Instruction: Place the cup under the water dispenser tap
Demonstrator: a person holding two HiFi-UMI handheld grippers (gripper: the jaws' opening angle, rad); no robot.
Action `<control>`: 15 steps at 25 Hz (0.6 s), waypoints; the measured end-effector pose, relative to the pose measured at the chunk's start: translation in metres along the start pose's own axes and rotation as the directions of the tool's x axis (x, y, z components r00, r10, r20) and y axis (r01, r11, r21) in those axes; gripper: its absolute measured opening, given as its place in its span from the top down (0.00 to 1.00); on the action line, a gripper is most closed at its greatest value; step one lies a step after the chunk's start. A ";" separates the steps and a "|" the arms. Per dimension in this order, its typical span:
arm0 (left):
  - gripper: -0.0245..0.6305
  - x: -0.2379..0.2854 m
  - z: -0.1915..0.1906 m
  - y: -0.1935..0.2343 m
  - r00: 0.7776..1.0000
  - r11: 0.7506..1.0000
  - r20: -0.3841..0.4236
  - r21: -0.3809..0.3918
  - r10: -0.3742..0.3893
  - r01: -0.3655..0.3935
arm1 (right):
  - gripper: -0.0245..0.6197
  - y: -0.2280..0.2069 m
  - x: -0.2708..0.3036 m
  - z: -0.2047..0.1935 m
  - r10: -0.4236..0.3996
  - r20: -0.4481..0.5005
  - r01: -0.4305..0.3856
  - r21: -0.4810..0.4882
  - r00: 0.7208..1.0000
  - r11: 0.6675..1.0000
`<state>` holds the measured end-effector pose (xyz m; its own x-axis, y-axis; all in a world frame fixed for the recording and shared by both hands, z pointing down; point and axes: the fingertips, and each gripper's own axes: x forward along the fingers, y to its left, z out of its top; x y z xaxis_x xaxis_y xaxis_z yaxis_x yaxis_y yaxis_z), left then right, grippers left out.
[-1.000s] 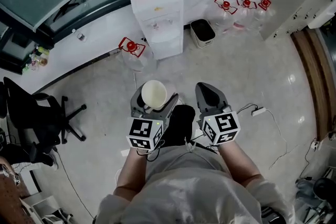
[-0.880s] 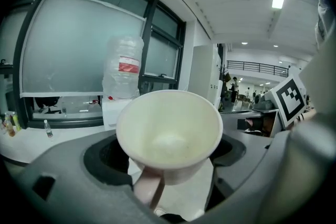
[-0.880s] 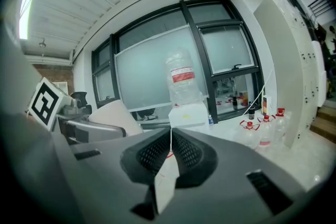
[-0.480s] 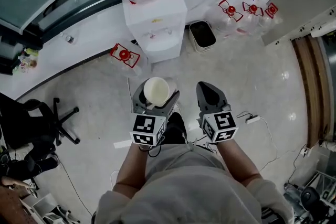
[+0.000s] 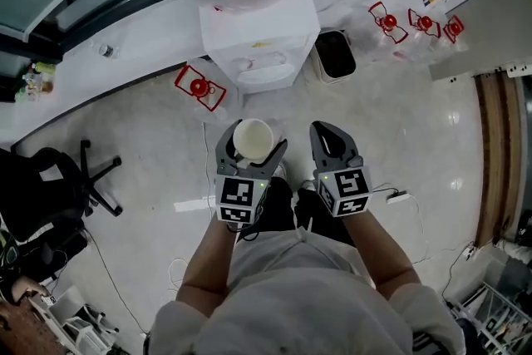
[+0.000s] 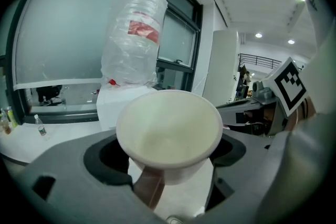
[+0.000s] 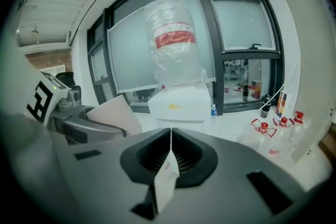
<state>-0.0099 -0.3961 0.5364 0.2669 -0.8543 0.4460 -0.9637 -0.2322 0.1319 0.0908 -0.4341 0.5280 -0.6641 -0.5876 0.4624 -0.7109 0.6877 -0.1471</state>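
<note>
The pale glossy floor (image 5: 141, 154) is occupied by a white water dispenser (image 5: 260, 46). Just right of it a dark bin (image 5: 335, 54) is set. To its left a red-capped jug (image 5: 199, 87) is seen, and farther left an office chair (image 5: 58, 191).

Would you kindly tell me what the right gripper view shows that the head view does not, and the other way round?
Only the right gripper view shows a white paper tag on a thread, pinched in the shut jaws of the right hand-held gripper. Only the head view shows the black bin beside the water dispenser and the person's forearms. Both show the dispenser and the cup held in the left hand-held gripper.
</note>
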 end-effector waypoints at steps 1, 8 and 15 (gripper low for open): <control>0.28 0.006 -0.005 0.004 1.000 1.000 -0.005 -0.006 0.012 -0.012 | 0.92 -0.001 0.009 -0.003 0.011 -0.014 -0.011 0.005 1.000 1.000; 0.28 0.050 -0.054 0.038 0.993 0.993 -0.040 -0.030 0.110 -0.111 | 0.92 -0.014 0.071 -0.035 0.079 -0.085 -0.079 0.001 0.993 0.997; 0.28 0.107 -0.105 0.075 0.978 0.976 -0.050 -0.068 0.205 -0.208 | 0.92 -0.031 0.131 -0.080 0.136 -0.143 -0.144 -0.046 0.980 0.988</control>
<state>-0.0531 -0.4560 0.6864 0.0643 -0.8596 0.5069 -0.9952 -0.0174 0.0967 0.0449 -0.4982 0.6628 -0.7144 -0.4213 0.5587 -0.5964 0.7842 -0.1714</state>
